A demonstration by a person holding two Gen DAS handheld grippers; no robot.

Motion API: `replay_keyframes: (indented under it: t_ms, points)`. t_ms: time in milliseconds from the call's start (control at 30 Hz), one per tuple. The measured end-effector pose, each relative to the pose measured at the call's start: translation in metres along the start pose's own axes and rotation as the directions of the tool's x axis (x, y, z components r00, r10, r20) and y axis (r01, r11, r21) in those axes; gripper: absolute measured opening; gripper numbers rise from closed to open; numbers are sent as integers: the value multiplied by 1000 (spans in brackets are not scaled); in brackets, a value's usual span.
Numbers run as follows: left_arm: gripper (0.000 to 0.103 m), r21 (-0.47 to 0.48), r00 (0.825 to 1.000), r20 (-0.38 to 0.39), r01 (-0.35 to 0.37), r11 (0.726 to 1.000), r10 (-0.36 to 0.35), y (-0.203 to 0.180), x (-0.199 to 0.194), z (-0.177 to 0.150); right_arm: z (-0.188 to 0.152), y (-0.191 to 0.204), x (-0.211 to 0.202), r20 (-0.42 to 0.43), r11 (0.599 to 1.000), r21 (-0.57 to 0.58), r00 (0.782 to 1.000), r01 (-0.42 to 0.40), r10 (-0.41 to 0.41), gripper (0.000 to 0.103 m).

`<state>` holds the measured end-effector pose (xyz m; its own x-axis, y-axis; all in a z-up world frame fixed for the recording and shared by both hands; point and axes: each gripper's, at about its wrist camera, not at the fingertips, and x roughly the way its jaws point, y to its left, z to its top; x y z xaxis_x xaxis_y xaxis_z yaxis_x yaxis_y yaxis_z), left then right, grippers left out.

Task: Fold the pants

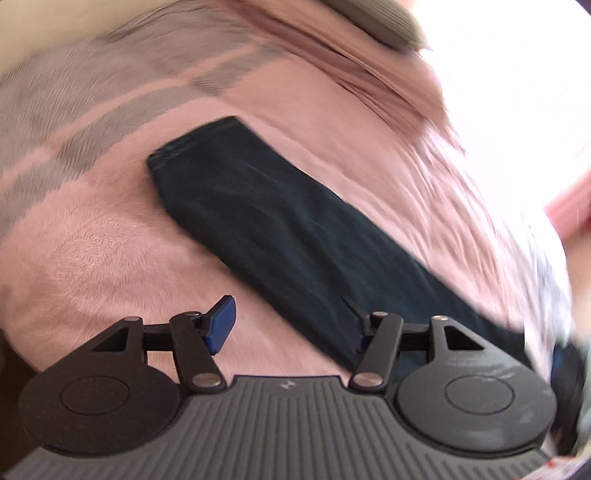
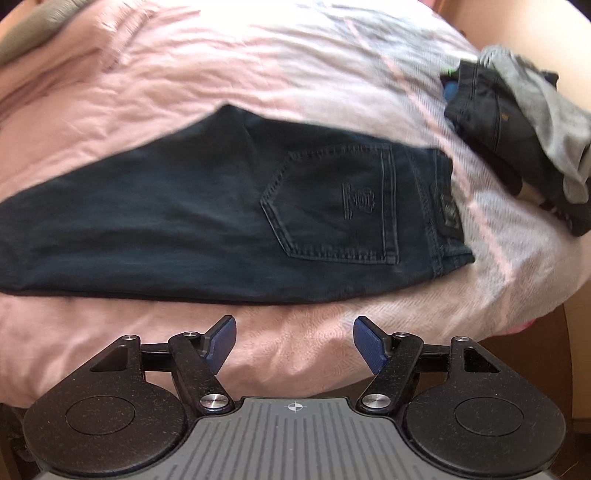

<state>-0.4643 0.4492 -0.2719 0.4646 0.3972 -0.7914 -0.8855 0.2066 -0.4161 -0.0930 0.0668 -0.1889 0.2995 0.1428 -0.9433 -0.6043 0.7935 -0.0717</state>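
Dark denim pants [image 1: 277, 221] lie flat on a pink bedcover [image 1: 92, 240], folded lengthwise, one leg on the other. In the left wrist view the leg runs diagonally, its hem at the far upper left. My left gripper [image 1: 288, 325] is open just above the cover; its right fingertip [image 1: 354, 328] overlaps the leg's near edge and its left fingertip [image 1: 223, 319] is over bare cover. In the right wrist view the pants [image 2: 184, 221] show a back pocket [image 2: 332, 206] and the waistband [image 2: 447, 214] at right. My right gripper [image 2: 295, 343] stands open over the cover, just short of the pants' near edge.
A pile of dark and grey clothes [image 2: 517, 129] sits at the bed's far right. An olive-grey item [image 2: 33, 33] lies at the far left corner. The bedcover [image 2: 110, 332] drops off at the near edge, with brown wood [image 2: 576, 350] at right.
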Motion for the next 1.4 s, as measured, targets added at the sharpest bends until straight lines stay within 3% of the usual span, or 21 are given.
replay_keyframes:
  t_ms: [200,333,533,567,667,733,833,900,967,1067,1167,1267,1400]
  points:
    - [56,-243,997,73,14,970,4,82,74,31,-13,17,52,-66,998,-13,995,68,-69,67]
    - [56,-269,991,127,77,960,-44,114,103,49,-15,33,70,-69,994,5,991,111,-111,67]
    - [54,-268,968,198,205,941,-154,135,126,63,-1,56,82,-27,990,18,989,143,-142,67]
    - [50,-274,965,204,218,937,-165,136,128,64,2,59,84,-24,989,13,988,151,-150,67]
    - [20,-281,971,189,196,939,-146,138,132,65,8,63,84,-11,986,18,986,166,-166,67]
    - [12,-293,972,180,201,935,-153,140,135,69,12,64,80,4,984,30,985,174,-175,67]
    - [7,-215,980,163,146,966,-111,123,131,79,12,54,76,20,977,53,978,206,-207,67]
    - [6,-74,983,173,76,994,-62,95,120,88,10,41,74,22,969,79,972,233,-235,67]
    - [6,96,978,205,4,995,-24,57,105,93,7,25,71,20,961,117,967,251,-255,67]
    - [5,357,961,275,-66,932,-38,-12,77,85,2,0,65,13,944,184,960,272,-280,67]
    - [5,549,946,283,-24,836,-158,-83,53,57,-2,-22,59,14,930,237,956,281,-292,67]
    - [5,705,937,204,60,707,-283,-154,46,2,-11,-44,52,28,924,270,957,272,-290,67]
    - [6,844,925,12,195,500,-380,-221,65,-100,-22,-69,51,16,910,316,957,270,-289,67]
